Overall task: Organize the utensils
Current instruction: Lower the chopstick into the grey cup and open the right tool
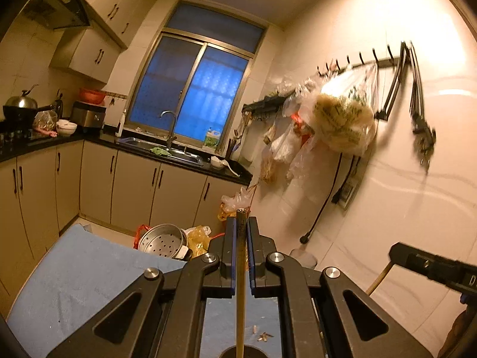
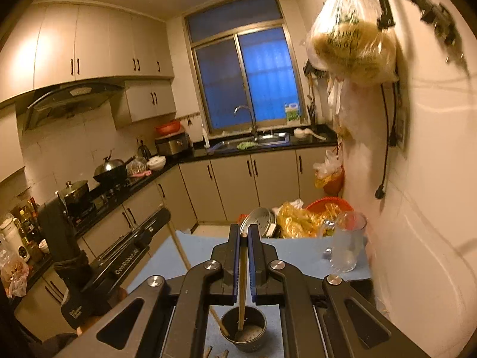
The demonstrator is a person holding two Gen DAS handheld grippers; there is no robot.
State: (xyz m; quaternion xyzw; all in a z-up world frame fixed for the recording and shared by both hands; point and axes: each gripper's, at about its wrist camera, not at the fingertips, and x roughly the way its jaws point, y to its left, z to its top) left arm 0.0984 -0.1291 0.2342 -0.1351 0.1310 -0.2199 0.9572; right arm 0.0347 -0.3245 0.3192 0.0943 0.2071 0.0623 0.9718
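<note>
Table: a blue-covered table runs out ahead of both cameras; its near part is hidden under the gripper frames.
Wall: a pale tiled wall stands on the right; the hooks and hanging bags on it are smeared by blur.
Glass jug: a clear glass jug stands upright near the table's right edge, its outline blurred.
Left gripper: the left gripper points forward over the table, tilted upward toward the room; its blue-padded fingers are clamped on a chopstick that runs up between them, its tip just past the fingertips. Its lower end is cut off at the frame's bottom edge, over a dark rim that may be the holder.
Right gripper: the right gripper points forward and tilts down over the holder; its fingers are drawn close on a second chopstick.
Holder: a small dark round utensil holder stands on the table just beneath the right gripper. The second chopstick's lower end rests inside it, and another stick leans on its left rim.
Scraps: small bits lie on the cloth, too small to identify.
</note>
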